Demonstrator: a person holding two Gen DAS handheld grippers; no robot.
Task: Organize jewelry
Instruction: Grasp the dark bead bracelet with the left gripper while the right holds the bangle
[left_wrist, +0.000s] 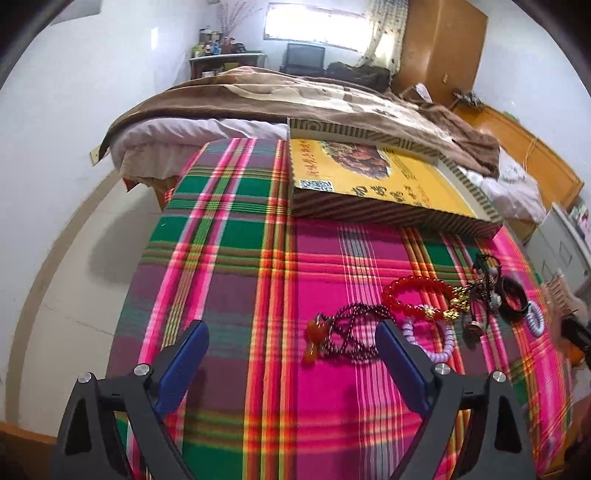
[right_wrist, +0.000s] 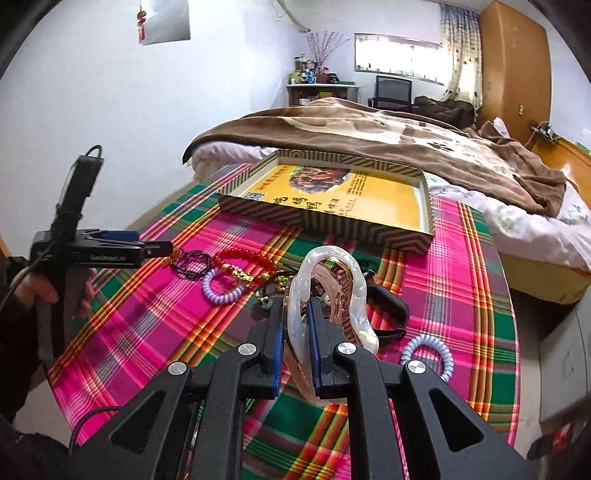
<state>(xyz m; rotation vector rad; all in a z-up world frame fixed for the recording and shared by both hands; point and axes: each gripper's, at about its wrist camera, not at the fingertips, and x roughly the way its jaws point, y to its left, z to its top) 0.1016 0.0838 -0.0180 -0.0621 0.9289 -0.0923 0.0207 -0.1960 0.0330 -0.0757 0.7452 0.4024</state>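
Observation:
My right gripper (right_wrist: 297, 326) is shut on a pearly translucent hair claw (right_wrist: 332, 280), lifted above the plaid cloth. Below and beyond it lies a jewelry pile: a red bead bracelet (left_wrist: 417, 295) with gold charms (left_wrist: 456, 312), a dark red bead necklace (left_wrist: 351, 332), a lilac coil tie (left_wrist: 437, 341) and a black band (left_wrist: 513, 299). My left gripper (left_wrist: 291, 350) stands open over the cloth, the dark necklace just beside its right finger (left_wrist: 397, 354). In the right wrist view the left gripper (right_wrist: 159, 248) shows side-on at the pile's left end, with a hand (right_wrist: 44, 291) holding it.
A shallow box (right_wrist: 332, 223) with striped walls and a yellow printed bottom lies at the far edge of the plaid cloth (left_wrist: 258, 258). A second pale blue coil tie (right_wrist: 430, 350) lies to the right. A bed with a brown blanket (right_wrist: 369, 133) is behind.

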